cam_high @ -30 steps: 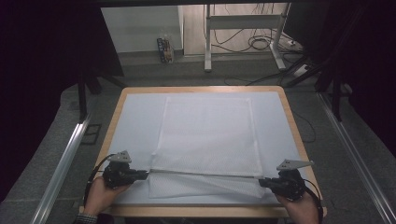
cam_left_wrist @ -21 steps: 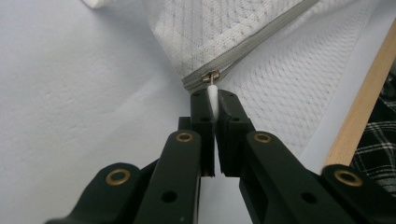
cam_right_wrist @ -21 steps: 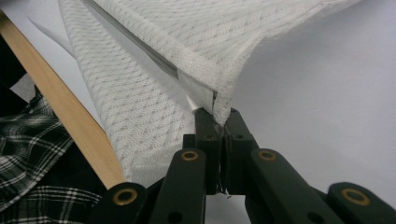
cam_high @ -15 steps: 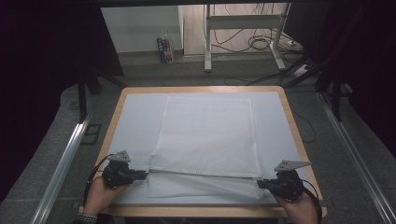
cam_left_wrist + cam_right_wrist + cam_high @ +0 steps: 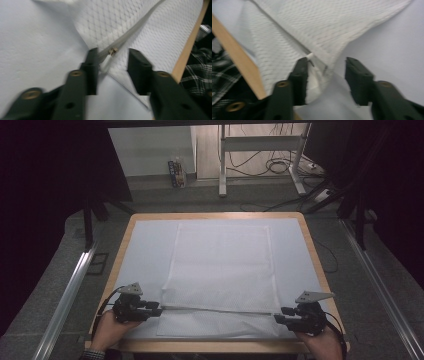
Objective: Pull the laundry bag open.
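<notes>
A white mesh bag [image 5: 220, 270] lies flat on a pale sheet [image 5: 145, 250] that covers the wooden table [image 5: 312, 250]. A zipper band [image 5: 220, 310] runs across the bag's near part. My left gripper [image 5: 157, 311] is at the band's left end. In the left gripper view it [image 5: 112, 53] stands open, with the small metal zipper pull [image 5: 113, 51] between the jaws, close to the left one. My right gripper [image 5: 277, 316] is at the band's right end. In the right gripper view it [image 5: 327, 62] is open astride the bag's corner [image 5: 313, 75], and the fabric touches the left jaw.
The table's near wooden edge [image 5: 186, 55] runs just behind both grippers. A checked sleeve [image 5: 222, 72] shows beyond it. Past the far edge stand a metal frame [image 5: 260, 150] with cables on the floor and a small box [image 5: 176, 172]. A rail [image 5: 70, 295] runs along the left.
My right gripper has drifted slightly toward the near edge and inward. The left gripper and the bag have hardly moved.
</notes>
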{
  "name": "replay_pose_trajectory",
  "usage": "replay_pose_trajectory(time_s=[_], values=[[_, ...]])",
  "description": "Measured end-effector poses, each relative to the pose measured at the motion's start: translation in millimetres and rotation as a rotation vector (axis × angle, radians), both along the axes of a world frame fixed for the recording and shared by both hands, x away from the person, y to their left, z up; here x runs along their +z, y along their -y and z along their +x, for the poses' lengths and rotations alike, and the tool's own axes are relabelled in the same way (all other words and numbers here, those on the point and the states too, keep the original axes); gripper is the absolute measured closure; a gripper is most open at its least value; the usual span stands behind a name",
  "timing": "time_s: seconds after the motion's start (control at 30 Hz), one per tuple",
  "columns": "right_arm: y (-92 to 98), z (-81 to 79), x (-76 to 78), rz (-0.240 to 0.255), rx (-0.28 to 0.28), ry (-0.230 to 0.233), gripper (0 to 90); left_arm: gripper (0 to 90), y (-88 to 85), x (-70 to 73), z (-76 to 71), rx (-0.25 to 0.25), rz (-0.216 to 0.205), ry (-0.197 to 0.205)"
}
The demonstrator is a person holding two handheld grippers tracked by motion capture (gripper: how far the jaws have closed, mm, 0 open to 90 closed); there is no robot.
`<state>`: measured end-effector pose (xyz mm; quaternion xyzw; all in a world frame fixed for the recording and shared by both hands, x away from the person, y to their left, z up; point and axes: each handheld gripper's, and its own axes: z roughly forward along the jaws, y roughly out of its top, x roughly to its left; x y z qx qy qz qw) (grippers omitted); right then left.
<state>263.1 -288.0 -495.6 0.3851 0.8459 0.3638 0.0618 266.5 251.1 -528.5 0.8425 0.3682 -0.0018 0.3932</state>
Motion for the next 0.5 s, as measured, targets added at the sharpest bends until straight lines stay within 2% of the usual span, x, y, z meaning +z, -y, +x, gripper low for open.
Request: replay_pose_trajectory(time_s=[0.17, 0.33, 0.43, 0.5], values=[[-1.5, 0.1, 0.8, -0.047, -0.002, 0.064, 36.7, 33.0, 1.6, -0.4, -2.5, 0.042, 0.015, 0.045], [-1.5, -0.2, 2.9, -0.044, -0.011, 0.095, 30.1, 19.4, 3.5, 0.4, -5.0, 0.075, 0.022, 0.062], [-0.8, -2.6, 5.0, -0.036, -0.031, 0.084, 33.4, 22.5, 5.4, 1.5, -11.8, 0.074, 0.023, 0.064], [-3.0, -6.6, 5.0, -0.060, -0.029, 0.073, 39.8, 32.5, 9.2, 2.6, -21.4, 0.057, 0.045, 0.080]])
